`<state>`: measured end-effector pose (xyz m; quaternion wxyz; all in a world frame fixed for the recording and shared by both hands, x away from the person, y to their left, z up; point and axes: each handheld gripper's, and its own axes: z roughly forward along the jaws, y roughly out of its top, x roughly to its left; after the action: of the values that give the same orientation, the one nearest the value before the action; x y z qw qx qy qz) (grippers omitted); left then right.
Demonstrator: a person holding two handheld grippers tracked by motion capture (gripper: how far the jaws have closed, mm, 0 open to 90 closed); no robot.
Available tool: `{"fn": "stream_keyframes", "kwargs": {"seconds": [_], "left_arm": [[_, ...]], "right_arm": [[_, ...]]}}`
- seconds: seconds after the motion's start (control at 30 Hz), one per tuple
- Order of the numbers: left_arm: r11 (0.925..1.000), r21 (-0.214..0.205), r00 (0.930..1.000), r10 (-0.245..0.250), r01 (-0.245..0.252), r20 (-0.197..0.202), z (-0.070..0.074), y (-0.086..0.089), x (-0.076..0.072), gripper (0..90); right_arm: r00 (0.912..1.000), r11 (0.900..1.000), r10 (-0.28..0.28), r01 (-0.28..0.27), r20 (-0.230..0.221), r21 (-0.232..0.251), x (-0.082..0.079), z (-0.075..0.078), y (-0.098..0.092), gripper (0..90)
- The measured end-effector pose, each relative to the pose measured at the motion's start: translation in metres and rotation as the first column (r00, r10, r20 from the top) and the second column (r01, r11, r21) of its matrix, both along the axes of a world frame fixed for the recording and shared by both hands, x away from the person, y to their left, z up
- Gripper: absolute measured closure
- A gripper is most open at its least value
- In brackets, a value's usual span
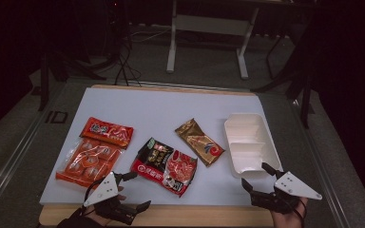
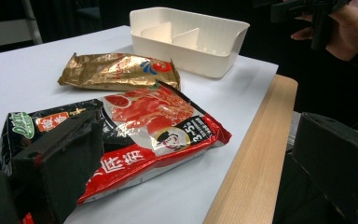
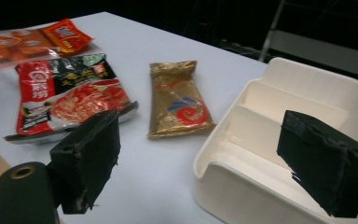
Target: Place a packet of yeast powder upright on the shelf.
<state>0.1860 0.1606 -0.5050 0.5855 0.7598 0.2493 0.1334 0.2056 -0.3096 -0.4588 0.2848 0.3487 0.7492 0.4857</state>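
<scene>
Several snack packets lie on the white mat (image 1: 171, 107). An orange multi-pack (image 1: 95, 152) (image 3: 28, 39) is at the left. A red and black packet (image 1: 164, 166) (image 2: 158, 126) (image 3: 70, 98) sits in the middle. A gold packet (image 1: 199, 141) (image 2: 116, 70) (image 3: 179, 100) lies right of it. A white divided box (image 1: 249, 145) (image 2: 191, 39) (image 3: 284, 130) stands at the right. My left gripper (image 1: 140, 190) (image 2: 198, 135) is open at the front edge, just beside the red and black packet. My right gripper (image 1: 255, 175) (image 3: 205, 154) is open at the box's near end. Neither holds anything.
The mat lies on a wooden table whose front edge (image 1: 171, 214) (image 2: 256, 149) runs under both hands. Beyond the table are a dark floor, cables and a white stand (image 1: 206, 28). In the left gripper view, the other hand with its gripper (image 2: 307, 11) is at the top right.
</scene>
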Motion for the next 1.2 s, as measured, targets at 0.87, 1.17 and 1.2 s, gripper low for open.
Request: {"fn": "stream_keyframes", "kwargs": {"seconds": [0.87,1.17,1.2], "left_arm": [[0.9988,-0.007,0.9986,0.048,-0.049,-0.022,-0.003,0.005,0.003,2.5],[0.9990,0.020,0.9992,0.039,-0.039,-0.011,-0.003,0.002,0.001,2.5],[0.9991,0.018,0.9991,0.040,-0.039,-0.013,-0.003,0.001,0.002,2.5]], "right_arm": [[0.9977,0.9995,-0.010,0.008,-0.068,-0.029,0.000,0.015,0.015,13.5],[0.9972,0.9986,-0.044,0.042,-0.059,-0.033,0.010,0.030,0.020,13.1],[0.9974,0.9984,-0.045,0.043,-0.056,-0.035,0.011,0.031,0.021,13.2]]}}
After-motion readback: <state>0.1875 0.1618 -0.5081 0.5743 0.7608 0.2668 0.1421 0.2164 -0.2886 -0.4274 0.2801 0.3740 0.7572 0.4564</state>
